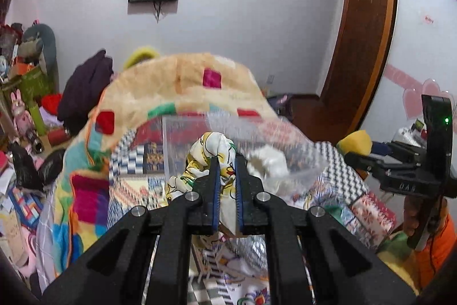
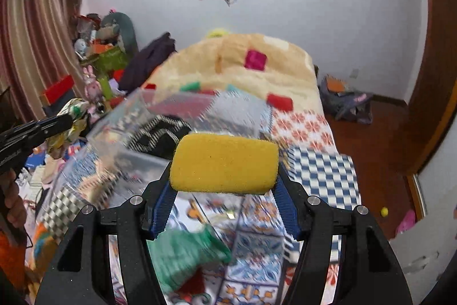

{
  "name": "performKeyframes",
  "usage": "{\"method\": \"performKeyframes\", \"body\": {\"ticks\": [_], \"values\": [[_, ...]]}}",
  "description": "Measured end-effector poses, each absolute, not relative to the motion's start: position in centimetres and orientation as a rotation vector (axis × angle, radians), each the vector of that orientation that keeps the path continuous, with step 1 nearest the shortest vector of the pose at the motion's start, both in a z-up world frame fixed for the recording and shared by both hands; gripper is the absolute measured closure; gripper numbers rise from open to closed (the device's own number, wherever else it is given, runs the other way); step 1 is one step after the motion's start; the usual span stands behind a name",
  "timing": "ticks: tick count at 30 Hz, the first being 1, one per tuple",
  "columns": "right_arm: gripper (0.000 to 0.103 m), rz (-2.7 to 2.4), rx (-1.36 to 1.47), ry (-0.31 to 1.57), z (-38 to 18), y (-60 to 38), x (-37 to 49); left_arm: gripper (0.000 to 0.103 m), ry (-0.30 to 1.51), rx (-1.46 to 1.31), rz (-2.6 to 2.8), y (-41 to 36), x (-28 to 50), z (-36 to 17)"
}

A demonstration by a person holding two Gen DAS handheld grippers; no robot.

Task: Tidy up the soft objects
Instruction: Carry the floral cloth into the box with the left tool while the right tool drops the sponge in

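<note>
The left gripper (image 1: 227, 159) was nearly closed on a floral cloth (image 1: 211, 150), held up in front of the clear box (image 1: 182, 139) on the bed (image 2: 322, 173). The right gripper (image 2: 224, 176) pinched a yellow sponge (image 2: 224, 163) by its ends, above the bed beside the box. Both grips looked shallow, so either piece could have slipped free, and the dangling cloth might have snagged the box rim and tipped it.

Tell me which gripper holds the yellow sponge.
The right gripper clamps the yellow sponge; the left gripper grips a white floral cloth instead.
</note>
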State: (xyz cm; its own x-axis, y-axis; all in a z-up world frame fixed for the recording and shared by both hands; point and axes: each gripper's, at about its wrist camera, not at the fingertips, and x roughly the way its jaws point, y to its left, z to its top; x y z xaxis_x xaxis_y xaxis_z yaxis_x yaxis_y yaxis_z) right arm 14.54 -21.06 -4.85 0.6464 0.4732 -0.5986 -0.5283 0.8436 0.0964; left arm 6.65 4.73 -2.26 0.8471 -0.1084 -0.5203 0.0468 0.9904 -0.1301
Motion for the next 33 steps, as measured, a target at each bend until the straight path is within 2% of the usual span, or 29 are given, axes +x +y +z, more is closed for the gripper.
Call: {"method": "performKeyframes", "body": {"ticks": [10, 25, 33], "values": [[0.041, 0.615, -0.101, 0.614, -3.8, -17.1, 17.1, 0.095, 0.533, -0.089, -0.076, 4.7, 11.1, -1.4], [0.041, 0.620, -0.180, 0.786, -9.4, -13.6, 21.0, 0.095, 0.720, -0.066, -0.061, 4.6, 17.3, -8.5], [0.039, 0.620, -0.199, 0.805, -10.0, -13.3, 21.2, 0.094, 0.782, -0.082, -0.079, 4.2, 18.2, -10.3]]}}
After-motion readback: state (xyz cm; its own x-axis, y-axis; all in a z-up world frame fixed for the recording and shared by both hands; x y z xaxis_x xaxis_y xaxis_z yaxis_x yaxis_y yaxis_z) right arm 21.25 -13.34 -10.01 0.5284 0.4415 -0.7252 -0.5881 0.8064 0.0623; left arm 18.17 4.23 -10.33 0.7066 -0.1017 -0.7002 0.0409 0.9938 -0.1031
